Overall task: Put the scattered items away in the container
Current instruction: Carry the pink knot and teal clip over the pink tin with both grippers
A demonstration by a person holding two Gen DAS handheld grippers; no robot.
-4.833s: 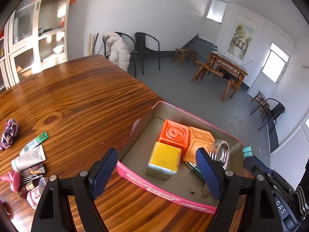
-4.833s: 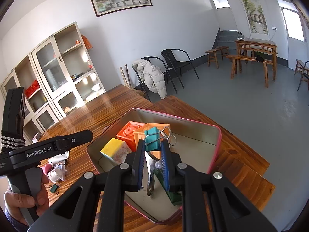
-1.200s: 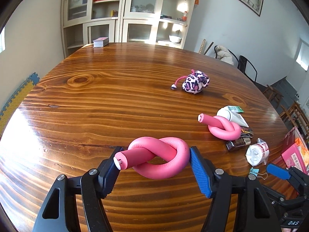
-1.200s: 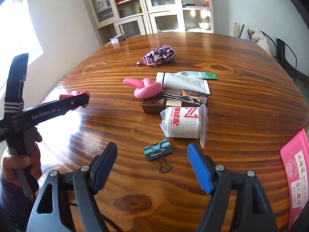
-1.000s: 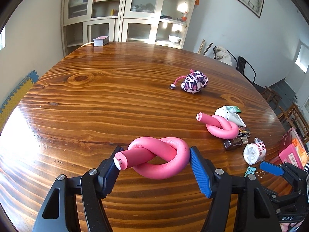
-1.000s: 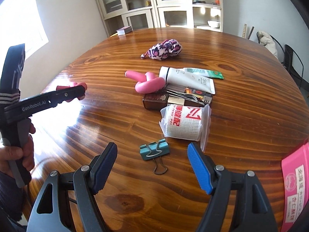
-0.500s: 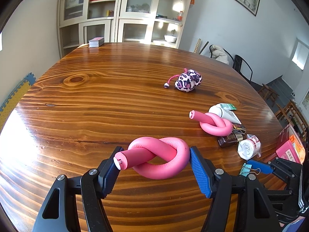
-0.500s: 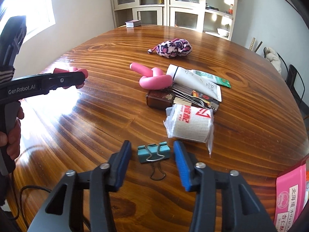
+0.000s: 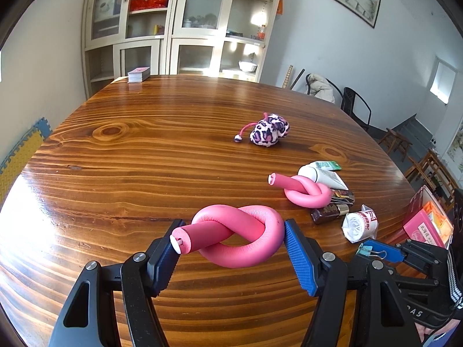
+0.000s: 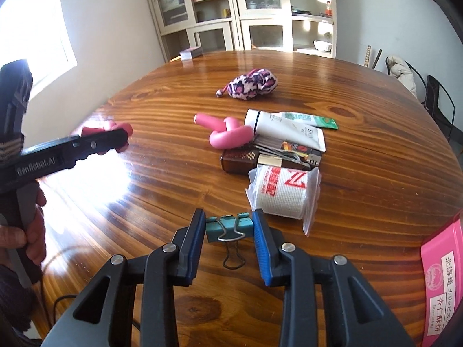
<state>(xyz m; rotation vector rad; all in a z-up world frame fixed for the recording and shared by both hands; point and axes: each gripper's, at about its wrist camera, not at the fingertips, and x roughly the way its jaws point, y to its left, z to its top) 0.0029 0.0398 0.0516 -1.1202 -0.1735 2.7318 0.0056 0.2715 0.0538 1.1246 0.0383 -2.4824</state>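
My left gripper (image 9: 231,248) is shut on a knotted pink foam roller (image 9: 240,237) and holds it above the wooden table (image 9: 144,150). My right gripper (image 10: 228,231) is shut on a teal binder clip (image 10: 228,227) that rests on the table; it also shows in the left wrist view (image 9: 367,250). The pink container (image 10: 442,283) is at the far right edge, also in the left wrist view (image 9: 425,225). A second pink roller (image 10: 228,134), a white tube (image 10: 289,131), a brown bottle (image 10: 240,159), a bandage roll (image 10: 283,190) and a leopard plush (image 10: 251,84) lie scattered.
A deck of cards (image 9: 139,74) lies at the table's far edge. White glass cabinets (image 9: 173,26) stand behind the table. Chairs (image 9: 356,110) with a coat stand at the right. The person's left hand (image 10: 31,231) holds the left gripper's handle at the left.
My right gripper has moved forward and closed its jaws onto the teal binder clip. My left gripper keeps the pink roller and has drifted slightly toward the scattered items.
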